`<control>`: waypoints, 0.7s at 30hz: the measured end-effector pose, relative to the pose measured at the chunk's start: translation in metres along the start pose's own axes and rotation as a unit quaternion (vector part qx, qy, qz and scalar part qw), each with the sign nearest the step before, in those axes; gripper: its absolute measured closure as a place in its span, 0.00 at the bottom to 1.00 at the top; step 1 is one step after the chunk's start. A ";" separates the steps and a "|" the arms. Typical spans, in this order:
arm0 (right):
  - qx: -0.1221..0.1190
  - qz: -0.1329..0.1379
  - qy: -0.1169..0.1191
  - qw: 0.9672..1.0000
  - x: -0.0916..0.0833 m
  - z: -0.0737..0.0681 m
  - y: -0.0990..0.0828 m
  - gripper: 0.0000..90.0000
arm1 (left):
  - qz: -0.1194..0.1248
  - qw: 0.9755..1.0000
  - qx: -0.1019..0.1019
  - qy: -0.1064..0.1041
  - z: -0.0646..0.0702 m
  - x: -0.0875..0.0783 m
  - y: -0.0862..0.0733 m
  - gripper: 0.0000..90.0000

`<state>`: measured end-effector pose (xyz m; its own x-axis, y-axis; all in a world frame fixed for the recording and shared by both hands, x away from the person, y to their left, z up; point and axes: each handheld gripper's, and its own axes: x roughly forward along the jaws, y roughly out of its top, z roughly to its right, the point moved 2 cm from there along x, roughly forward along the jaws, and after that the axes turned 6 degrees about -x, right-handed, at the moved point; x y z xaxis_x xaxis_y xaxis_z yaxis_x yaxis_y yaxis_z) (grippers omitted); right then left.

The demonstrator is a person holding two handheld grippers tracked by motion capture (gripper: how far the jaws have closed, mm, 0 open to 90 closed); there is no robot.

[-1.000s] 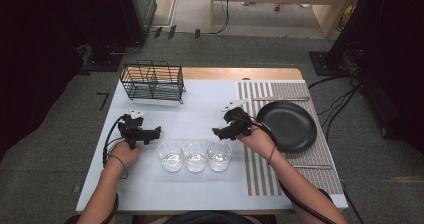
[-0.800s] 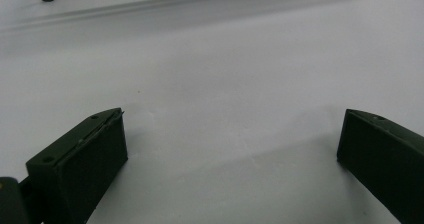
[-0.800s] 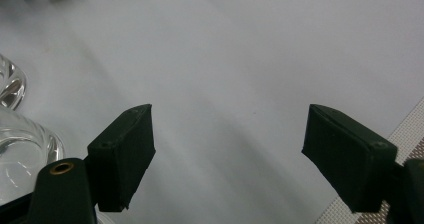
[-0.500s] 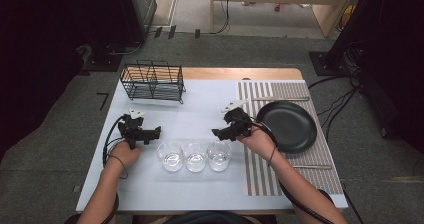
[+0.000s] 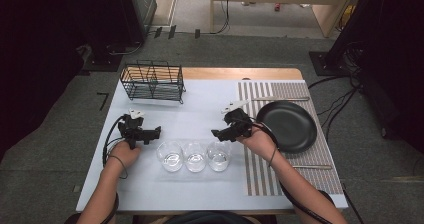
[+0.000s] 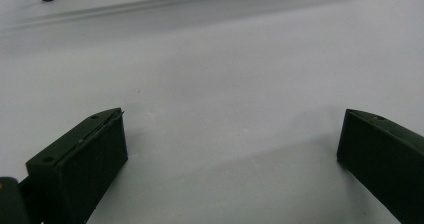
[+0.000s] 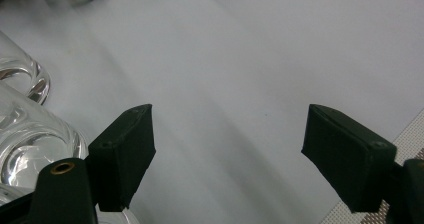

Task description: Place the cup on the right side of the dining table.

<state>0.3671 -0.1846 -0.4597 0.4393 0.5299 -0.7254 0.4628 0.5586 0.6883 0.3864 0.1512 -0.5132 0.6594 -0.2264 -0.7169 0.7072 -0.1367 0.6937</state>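
Observation:
My left gripper point(image 5: 156, 130) rests low over the white table point(image 5: 200, 109), just left of a row of three clear glasses point(image 5: 195, 156). Its jaws stand apart with nothing between them, as the left gripper view point(image 6: 232, 149) shows over bare tabletop. My right gripper point(image 5: 215, 133) hovers just behind the rightmost glass point(image 5: 218, 155) and points left. In the right gripper view point(image 7: 230, 149) its jaws are apart and hold nothing. There the glasses point(image 7: 20, 129) lie at the left edge, beside the left jaw.
A black wire rack point(image 5: 152, 80) stands at the back left. A black plate point(image 5: 286, 125) sits on a striped placemat point(image 5: 300, 91) at the right, with a utensil point(image 5: 280, 99) behind it and another point(image 5: 312, 167) in front. Cables trail from both grippers.

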 end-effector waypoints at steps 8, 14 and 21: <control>-0.004 0.002 0.005 1.000 -0.003 -0.001 0.001 0.23 | 0.000 1.000 0.000 0.000 0.000 0.000 0.000 0.00; -0.014 0.005 0.007 1.000 -0.006 -0.003 0.001 0.23 | 0.000 1.000 0.000 0.000 0.000 0.000 0.000 0.00; -0.018 0.008 0.011 1.000 -0.010 -0.005 0.002 0.23 | 0.000 1.000 0.000 0.000 0.000 0.000 0.000 0.00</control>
<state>0.3603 -0.1856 -0.4514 0.4286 0.5529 -0.7146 0.4279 0.5724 0.6995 0.3865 0.1512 -0.5132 0.6587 -0.2264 -0.7175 0.7079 -0.1369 0.6930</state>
